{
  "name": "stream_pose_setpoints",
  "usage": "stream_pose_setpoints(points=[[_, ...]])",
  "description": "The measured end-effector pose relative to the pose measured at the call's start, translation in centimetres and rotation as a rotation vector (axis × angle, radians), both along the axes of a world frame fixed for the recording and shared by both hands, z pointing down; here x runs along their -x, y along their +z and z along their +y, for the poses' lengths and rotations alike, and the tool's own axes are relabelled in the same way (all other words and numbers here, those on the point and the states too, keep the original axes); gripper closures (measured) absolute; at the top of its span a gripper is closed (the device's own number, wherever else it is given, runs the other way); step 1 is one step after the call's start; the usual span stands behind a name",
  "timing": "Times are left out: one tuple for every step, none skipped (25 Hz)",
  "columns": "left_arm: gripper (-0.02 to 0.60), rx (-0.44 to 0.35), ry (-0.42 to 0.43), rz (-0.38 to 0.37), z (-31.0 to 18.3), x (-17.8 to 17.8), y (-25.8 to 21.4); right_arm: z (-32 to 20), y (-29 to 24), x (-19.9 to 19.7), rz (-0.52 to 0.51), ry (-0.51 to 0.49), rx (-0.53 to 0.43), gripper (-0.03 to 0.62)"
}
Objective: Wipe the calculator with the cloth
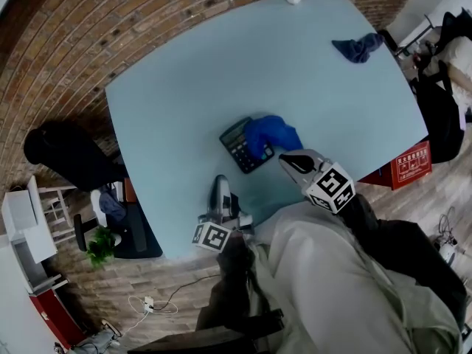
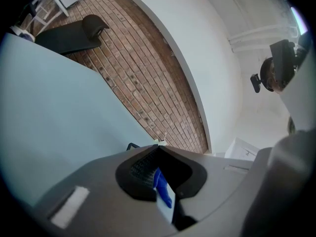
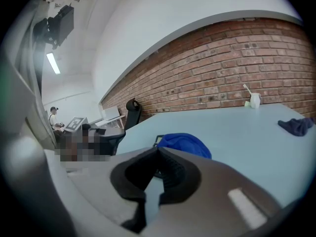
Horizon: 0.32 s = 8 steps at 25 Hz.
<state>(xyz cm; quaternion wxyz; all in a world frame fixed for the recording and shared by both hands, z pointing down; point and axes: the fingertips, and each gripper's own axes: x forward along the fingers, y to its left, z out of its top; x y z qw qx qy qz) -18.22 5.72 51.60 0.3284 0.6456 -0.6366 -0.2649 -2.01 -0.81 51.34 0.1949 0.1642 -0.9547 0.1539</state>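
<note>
Grey L gripper point(image 1: 220, 181), R gripper point(image 1: 285, 159): jaws shut (nothing pinched). Risk: dragging crumpled blue cloth point(image 1: 274, 131) shoves unpinned black keypad calculator point(image 1: 236, 147) sideways.

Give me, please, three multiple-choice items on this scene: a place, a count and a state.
1. Where does the bright blue cloth lie? A) on the dark rectangular calculator B) on a chair C) on the floor
2. How many cloths lie on the pale blue table? A) one B) two C) three
3. How is the right gripper? A) shut, empty B) shut on a cloth C) wide open
Answers: 1A, it drapes over the calculator; 2B, a dark blue cloth lies at the far corner too; 3A, its jaws meet on nothing.
</note>
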Motion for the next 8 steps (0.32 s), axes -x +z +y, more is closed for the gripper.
stream_pose_setpoints(points=[[0.578,0.0,-0.002,0.001,-0.02,0.1,0.02,-0.02,-0.04,0.04,-0.002,-0.001,0.0,0.592],[0.578,-0.002,-0.005,0.002,-0.05,0.18,0.0,-0.04,-0.1,0.09,-0.004,-0.002,-0.001,0.592],[0.578,-0.004,-0.007,0.003,-0.06,0.23,-0.02,-0.03,-0.15,0.14,-0.005,-0.005,-0.003,0.592],[0.578,-0.005,-0.01,0.004,-0.04,0.24,-0.02,0.01,-0.18,0.19,-0.006,-0.009,-0.005,0.592],[0.578,-0.004,-0.012,0.005,0.0,0.22,0.01,0.07,-0.18,0.22,-0.007,-0.013,-0.007,0.592],[0.578,-0.004,-0.015,0.006,0.04,0.18,0.06,0.14,-0.16,0.25,-0.007,-0.018,-0.008,0.592],[0.578,-0.004,-0.017,0.008,0.09,0.1,0.12,0.21,-0.13,0.26,-0.006,-0.023,-0.009,0.592],[0.578,-0.004,-0.018,0.01,0.13,0.02,0.19,0.28,-0.1,0.27,-0.006,-0.027,-0.01,0.592]])
